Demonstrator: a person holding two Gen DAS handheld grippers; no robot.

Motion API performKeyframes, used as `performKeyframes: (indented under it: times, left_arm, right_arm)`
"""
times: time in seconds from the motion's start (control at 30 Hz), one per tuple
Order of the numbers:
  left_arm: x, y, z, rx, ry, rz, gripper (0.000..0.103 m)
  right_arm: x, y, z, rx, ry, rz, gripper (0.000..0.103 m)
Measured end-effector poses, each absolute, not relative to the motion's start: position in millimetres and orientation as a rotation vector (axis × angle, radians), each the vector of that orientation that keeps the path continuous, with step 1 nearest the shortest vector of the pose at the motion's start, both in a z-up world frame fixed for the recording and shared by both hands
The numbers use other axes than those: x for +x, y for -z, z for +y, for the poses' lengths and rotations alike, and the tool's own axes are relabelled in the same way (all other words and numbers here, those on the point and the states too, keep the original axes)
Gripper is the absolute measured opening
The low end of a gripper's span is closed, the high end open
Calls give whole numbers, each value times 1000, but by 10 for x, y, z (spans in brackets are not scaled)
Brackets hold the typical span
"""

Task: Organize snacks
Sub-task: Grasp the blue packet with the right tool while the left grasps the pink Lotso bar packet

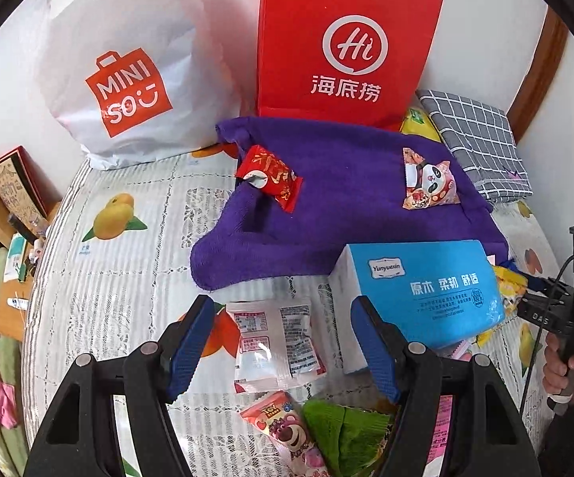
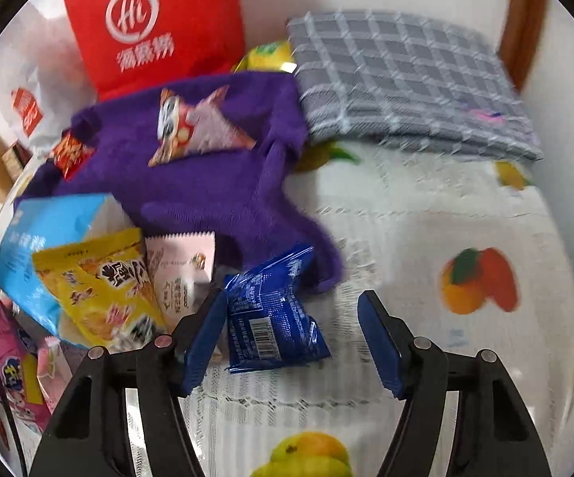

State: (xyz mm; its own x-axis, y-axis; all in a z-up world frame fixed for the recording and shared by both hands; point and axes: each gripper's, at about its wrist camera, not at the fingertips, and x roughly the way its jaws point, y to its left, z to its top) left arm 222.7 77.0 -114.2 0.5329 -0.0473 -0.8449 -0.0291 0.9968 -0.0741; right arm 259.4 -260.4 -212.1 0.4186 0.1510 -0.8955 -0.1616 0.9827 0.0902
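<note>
My left gripper [image 1: 282, 306] hangs open over a white snack packet [image 1: 277, 342], which lies flat on the tablecloth between the fingers, touching neither pad. Below it lie a pink bear packet [image 1: 283, 425] and a green packet [image 1: 346, 433]. My right gripper [image 2: 292, 298] is open around a blue packet [image 2: 271, 314]. The packet rests against the left finger and stands clear of the right one. A purple towel [image 1: 346, 206] carries a red packet [image 1: 269, 177] and a panda packet [image 1: 426, 181]. A yellow snack bag [image 2: 100, 290] and a pale pink packet [image 2: 181, 270] lie left of the blue one.
A blue tissue box [image 1: 434, 290] sits between the two grippers. A white shopping bag [image 1: 127, 59] and a red paper bag [image 1: 346, 39] stand against the back wall. A folded grey checked cloth [image 2: 406, 83] lies at the back right. The table's edge [image 1: 44, 238] runs down the left.
</note>
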Motion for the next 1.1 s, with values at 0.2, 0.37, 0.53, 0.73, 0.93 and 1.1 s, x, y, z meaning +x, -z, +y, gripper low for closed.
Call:
performKeyframes:
  times: [0.2, 0.37, 0.53, 0.73, 0.93, 1.1]
  left_arm:
    - [2153, 1104, 780, -92, 24, 997, 69]
    - [1989, 1138, 820, -89, 18, 998, 69]
    - [1817, 1247, 929, -125, 12, 1034, 69]
    - [1559, 1466, 967, -132, 0, 1073, 69]
    - [1426, 1663, 938, -155, 15, 1108, 68]
    - [1415, 1774, 733, -107, 35, 1120, 66]
  right_arm:
    - [2350, 2019, -2757, 29, -188, 1101, 40]
    - [1825, 1871, -2826, 49, -203, 1089, 40]
    - [1447, 1904, -2729, 41, -179, 1069, 41]
    - [1325, 2036, -2687, 73, -120, 1035, 42]
    - [1264, 2059, -2654, 52, -91, 1003, 42]
    - [1236, 2075, -2601, 9, -77, 982, 43]
